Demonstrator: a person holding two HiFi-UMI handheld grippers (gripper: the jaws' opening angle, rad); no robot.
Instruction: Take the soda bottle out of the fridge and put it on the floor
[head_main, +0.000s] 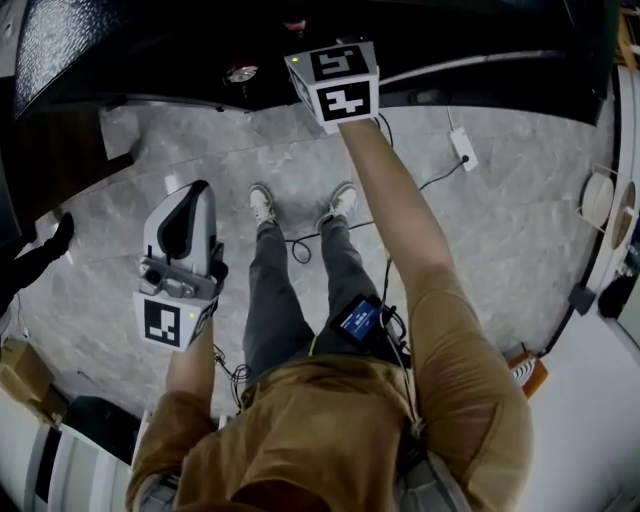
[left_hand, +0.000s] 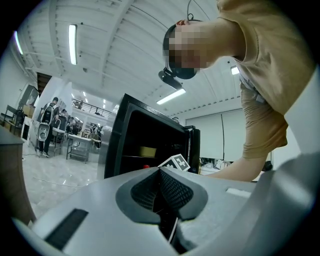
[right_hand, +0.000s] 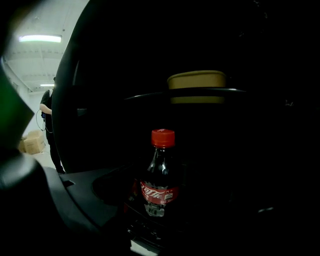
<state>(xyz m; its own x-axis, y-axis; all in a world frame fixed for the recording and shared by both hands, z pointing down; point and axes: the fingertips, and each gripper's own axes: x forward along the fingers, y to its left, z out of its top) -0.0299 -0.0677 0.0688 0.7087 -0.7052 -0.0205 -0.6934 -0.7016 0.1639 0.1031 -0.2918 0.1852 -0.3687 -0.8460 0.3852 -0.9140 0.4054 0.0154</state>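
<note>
Right gripper (head_main: 334, 82) gapes wide, empty, facing the bottle (right_hand: 159, 182) upright in the fridge (head_main: 150, 40). It looks full: weighty, stiff, smooth plastic, likely slippery. I'd clamp its labelled middle.

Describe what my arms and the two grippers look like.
The left gripper is rounded light grey plastic with black textured pads. In the head view, only the right gripper cube shows: white with black square markers, like the left's. Short tan sleeves cover the upper arms; black cables hang at the waist.
</note>
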